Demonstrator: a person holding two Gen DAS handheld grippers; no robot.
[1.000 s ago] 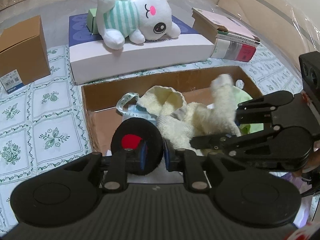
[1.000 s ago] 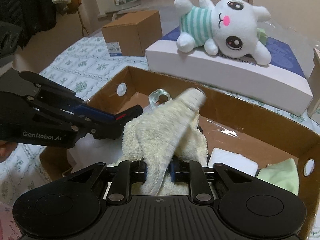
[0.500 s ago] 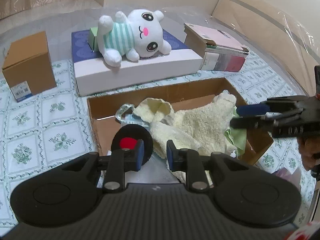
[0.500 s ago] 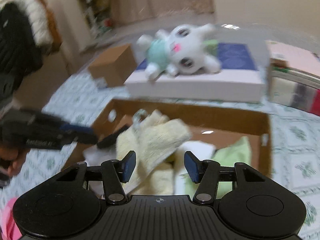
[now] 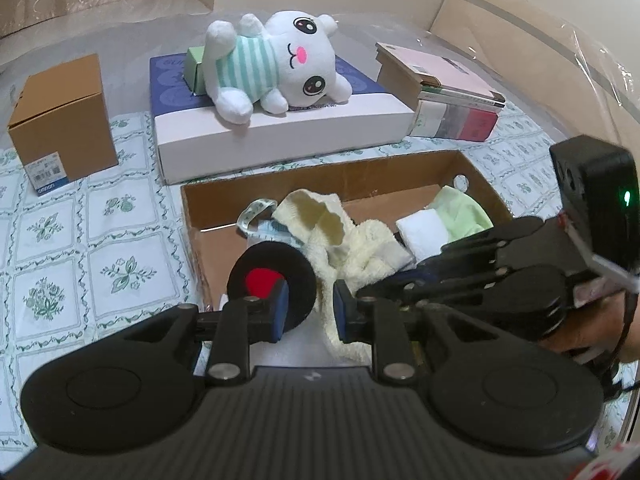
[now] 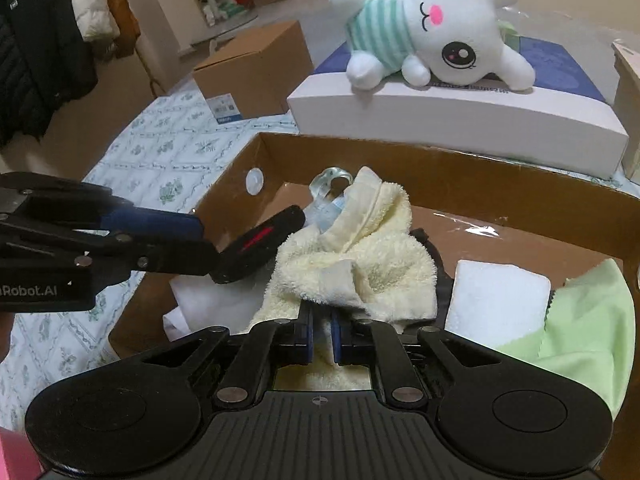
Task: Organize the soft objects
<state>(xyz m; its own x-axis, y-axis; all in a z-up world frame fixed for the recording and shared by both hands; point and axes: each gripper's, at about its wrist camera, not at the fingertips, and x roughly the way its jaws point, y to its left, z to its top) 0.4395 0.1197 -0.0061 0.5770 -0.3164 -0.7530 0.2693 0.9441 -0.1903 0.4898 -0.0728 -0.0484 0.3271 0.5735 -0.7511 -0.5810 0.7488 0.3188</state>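
Cream fluffy fleece garment (image 6: 352, 264): crumpled in the middle of a shallow brown cardboard box (image 6: 460, 184) on the floral-clothed bench (image 5: 120, 248), nearer the bench's front edge than the flat white carton behind it. Shares the box with a folded white cloth (image 6: 496, 296) and a pale green cloth (image 6: 592, 320) on the right, and touches neither as far as can be seen.

Right hand-held gripper (image 6: 322, 338): just drawn nearly shut, pinching a thin fold of the cream garment at its near edge, with a pale cuff draped over the tips.

Left hand-held gripper (image 5: 310, 308): part-way open over the left half of the box, nothing pressed between the pads. Stands just in front of a black round disc with a red centre (image 5: 260, 276), which seems to lie propped at a tilt in the box.

Handling, as a judgement:
- Light, limp and bulky, so bound to sag and unfold from any single pinch. Not fragile and not slippery, since the pile should bite well on the pads.
- Better taken at a hem, cuff or doubled fold than at a single loose layer.
- Best held at a second point well apart from the first, to keep it spread.
- Worth watching for a trailing sleeve dragging the neighbouring cloths or snagging the box wall.
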